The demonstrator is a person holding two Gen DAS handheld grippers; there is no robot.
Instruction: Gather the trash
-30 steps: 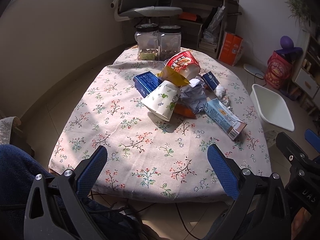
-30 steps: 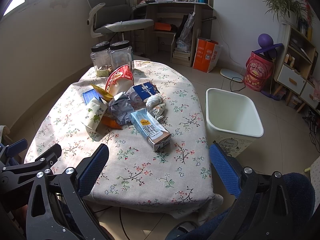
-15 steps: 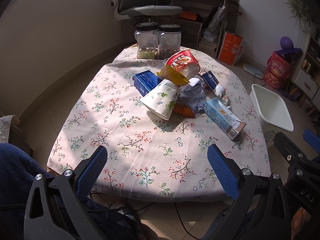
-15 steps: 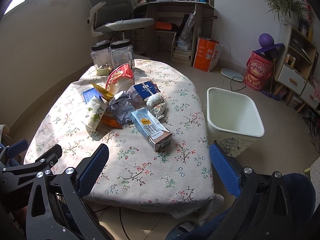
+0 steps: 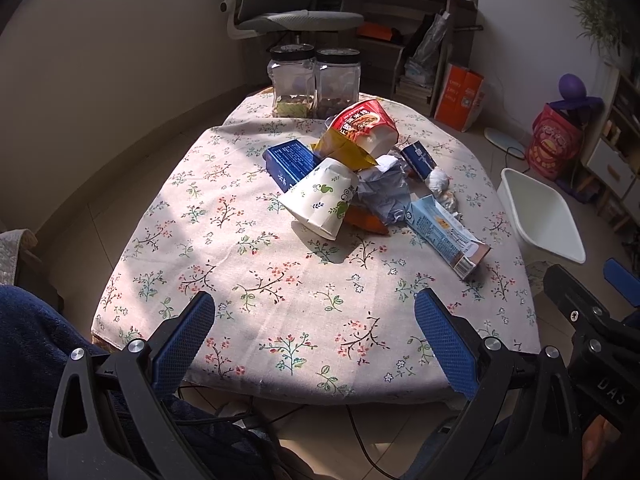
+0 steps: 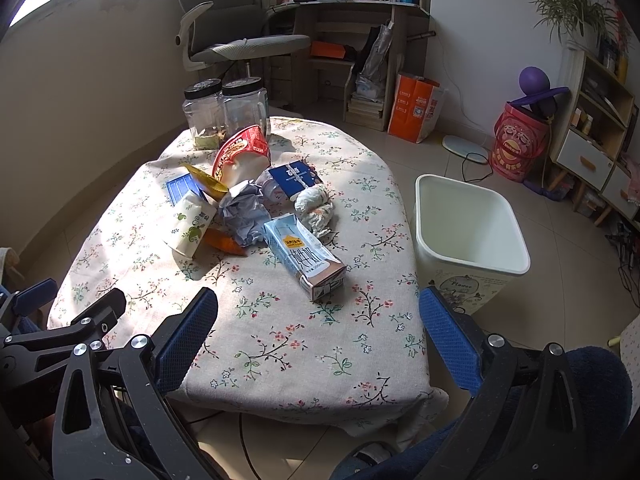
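A heap of trash lies mid-table: a tipped white paper cup (image 5: 322, 202) (image 6: 189, 224), a light-blue milk carton (image 5: 444, 236) (image 6: 306, 256), crumpled grey paper (image 5: 384, 194) (image 6: 244, 216), a red noodle bowl (image 5: 366, 124) (image 6: 242, 152), blue boxes (image 5: 290, 162) (image 6: 294, 178) and a wadded tissue (image 6: 316, 204). A white bin (image 6: 468, 232) (image 5: 538, 216) stands on the floor right of the table. My left gripper (image 5: 314, 340) hangs open over the near table edge, short of the heap. My right gripper (image 6: 318, 340) is open too, its fingers empty, the carton just beyond.
The flowered tablecloth (image 5: 256, 280) covers a low table. Two clear jars (image 5: 314, 80) stand at its far end. An office chair (image 6: 240, 46), a desk, an orange bag (image 6: 418, 106) and a red bucket (image 6: 518, 142) stand behind. Dark blue clothing of the person fills the lower corners.
Both grippers have eased slightly forward toward the table; the heap sits a little closer and lower in view. Their fingers stay open and nothing on the table has moved.
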